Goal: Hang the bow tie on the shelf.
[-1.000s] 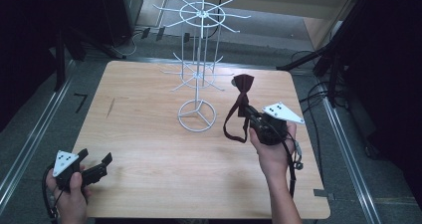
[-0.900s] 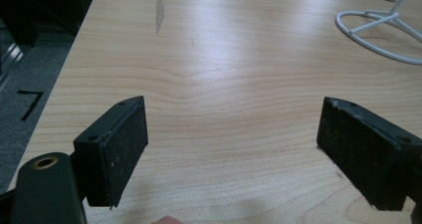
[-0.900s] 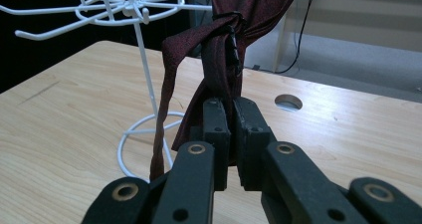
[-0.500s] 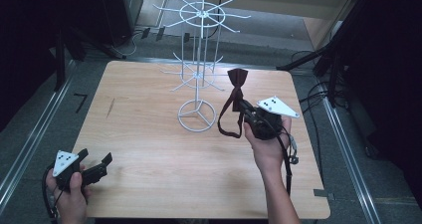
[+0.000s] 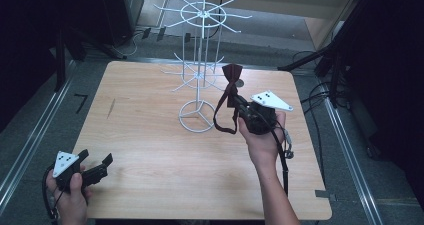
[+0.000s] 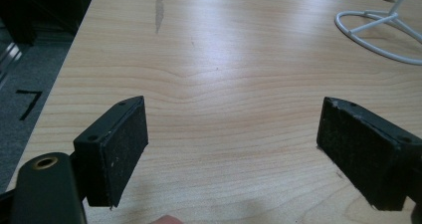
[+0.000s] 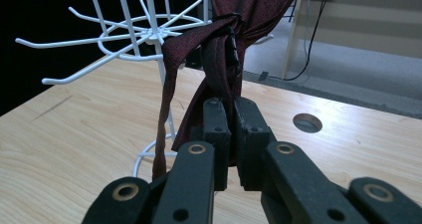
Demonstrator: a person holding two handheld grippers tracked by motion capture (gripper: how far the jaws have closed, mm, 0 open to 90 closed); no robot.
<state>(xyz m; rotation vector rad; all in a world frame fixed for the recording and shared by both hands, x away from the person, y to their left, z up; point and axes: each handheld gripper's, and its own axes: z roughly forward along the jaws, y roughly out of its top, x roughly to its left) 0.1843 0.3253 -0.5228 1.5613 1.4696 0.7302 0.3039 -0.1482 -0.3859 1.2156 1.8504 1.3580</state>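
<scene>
Right, high view: right gripper point(image 5: 239, 105) is held up off the counter point(image 5: 150, 150), clamped on a dark red bow tie point(image 5: 232, 75). Bow sits just above and ahead of the gripper's tips; the strap loop point(image 5: 218, 120) hangs down on the gripper's left side, clear of the counter. White wire rack point(image 5: 199, 80) stands just left of the gripper, with its ring base point(image 5: 198, 116) beside the hanging strap; can't tell if fabric touches the rack. Left gripper point(image 5: 95, 167) sits low at the near left corner of the counter, jaws spread, nothing between them, well apart from the tie.

Left gripper view: both pads point(image 6: 122, 144) stand wide apart over bare wood. Ring base point(image 6: 378, 32) lies far ahead and to the right of this gripper.

Right gripper view: jaws nearly together, pinching the bow tie point(image 7: 224, 59) at its knot area. Fabric rises straight up from the tips; a strap point(image 7: 161, 129) drops down left of the jaws. Wire rack point(image 7: 144, 32), hooks spread out, stands just behind and left of the tie. Round hole point(image 7: 307, 122) in the counter is ahead to the right.
</scene>
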